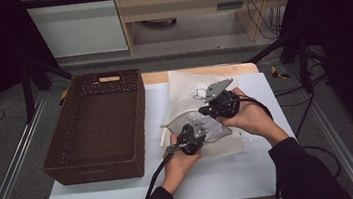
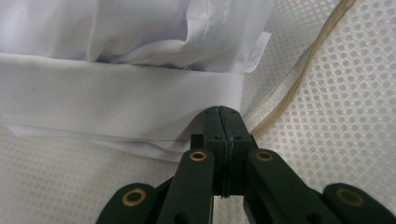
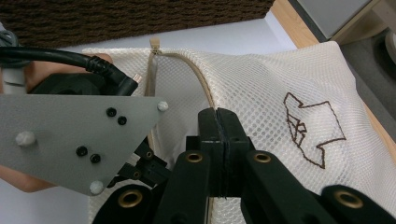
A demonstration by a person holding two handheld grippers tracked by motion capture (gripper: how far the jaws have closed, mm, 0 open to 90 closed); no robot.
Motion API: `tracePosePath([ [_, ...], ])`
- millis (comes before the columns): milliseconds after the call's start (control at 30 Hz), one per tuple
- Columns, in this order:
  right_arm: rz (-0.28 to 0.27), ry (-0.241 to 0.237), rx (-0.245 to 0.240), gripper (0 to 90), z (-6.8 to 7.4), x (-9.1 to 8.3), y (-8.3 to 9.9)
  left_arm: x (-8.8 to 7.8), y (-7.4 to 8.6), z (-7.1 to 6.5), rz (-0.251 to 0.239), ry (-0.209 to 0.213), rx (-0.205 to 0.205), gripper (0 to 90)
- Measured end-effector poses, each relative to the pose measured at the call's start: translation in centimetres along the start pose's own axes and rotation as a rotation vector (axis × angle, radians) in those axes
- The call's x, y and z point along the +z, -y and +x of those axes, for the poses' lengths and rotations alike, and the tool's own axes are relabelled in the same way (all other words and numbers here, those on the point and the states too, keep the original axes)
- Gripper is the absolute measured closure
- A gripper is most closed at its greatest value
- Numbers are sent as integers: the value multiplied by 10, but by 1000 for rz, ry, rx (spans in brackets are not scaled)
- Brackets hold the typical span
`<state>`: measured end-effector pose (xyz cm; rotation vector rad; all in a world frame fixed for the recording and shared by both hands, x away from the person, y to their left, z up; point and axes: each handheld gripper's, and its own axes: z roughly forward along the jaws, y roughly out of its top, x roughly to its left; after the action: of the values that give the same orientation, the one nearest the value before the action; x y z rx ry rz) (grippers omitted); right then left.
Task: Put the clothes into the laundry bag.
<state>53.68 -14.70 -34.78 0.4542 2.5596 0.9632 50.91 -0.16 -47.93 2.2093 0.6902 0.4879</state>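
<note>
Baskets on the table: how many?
1. The brown woven basket sits on the left half of the table, beside the mesh laundry bag; its dark weave also shows along the top of the right gripper view.

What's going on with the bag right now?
Both hand-held grippers, left and right, shut at the mesh bag opening. White cloth half inside. Basket waiting alongside.

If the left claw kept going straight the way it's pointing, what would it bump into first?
Most likely the white cloth: the left claw is shut, and its tips sit right at the edge of that folded cloth, which lies on the mesh bag. It may be touching already; the depth is hard to judge.
</note>
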Motion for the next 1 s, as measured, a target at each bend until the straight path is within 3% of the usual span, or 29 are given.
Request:
tracePosePath([
  [433,5,12,-1,900,-3,-2,-1,3,-1,2,0,-1,-4,900],
  [1000,28,-3,28,900,-6,12,11,4,-1,2,-4,-1,-5,900],
])
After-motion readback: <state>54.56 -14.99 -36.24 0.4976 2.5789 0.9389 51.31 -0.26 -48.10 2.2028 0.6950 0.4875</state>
